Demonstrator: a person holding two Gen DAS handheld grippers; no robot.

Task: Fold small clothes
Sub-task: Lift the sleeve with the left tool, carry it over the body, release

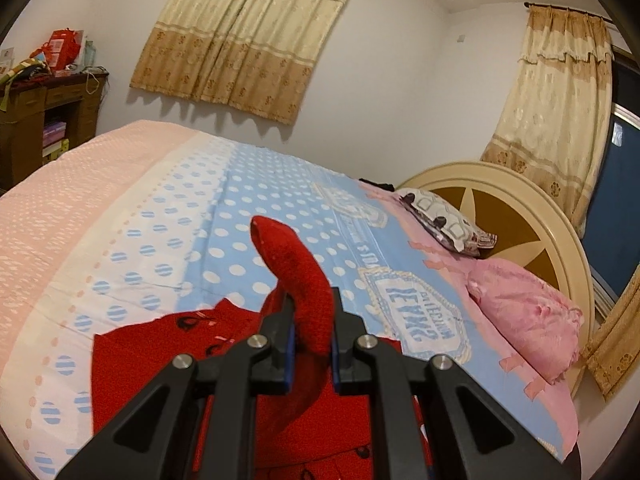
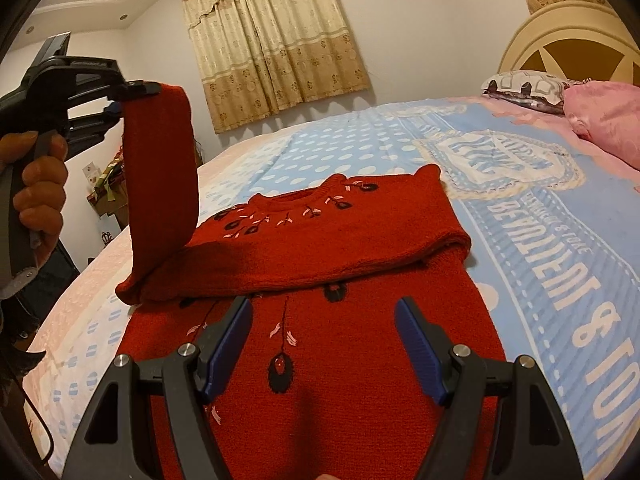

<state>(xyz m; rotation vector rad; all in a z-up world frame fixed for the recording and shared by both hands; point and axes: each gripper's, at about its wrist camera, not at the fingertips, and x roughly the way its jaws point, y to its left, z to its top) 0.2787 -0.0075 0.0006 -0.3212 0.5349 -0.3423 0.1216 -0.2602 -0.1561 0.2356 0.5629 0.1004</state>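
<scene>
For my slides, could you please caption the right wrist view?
Left hand-held gripper lifts the red sweater sleeve; right hand-held gripper hovers open.

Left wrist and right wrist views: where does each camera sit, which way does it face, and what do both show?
Left wrist: behind the left gripper, facing across the bed toward the curtained wall; its fingers, shut on the red sleeve, show.
Right wrist: behind the open right gripper, low over the red sweater, facing the same wall; its fingers show, and the person's left hand holds the other gripper at left.
Shared: sweater, lifted sleeve, bed, pink pillow, headboard.
</scene>
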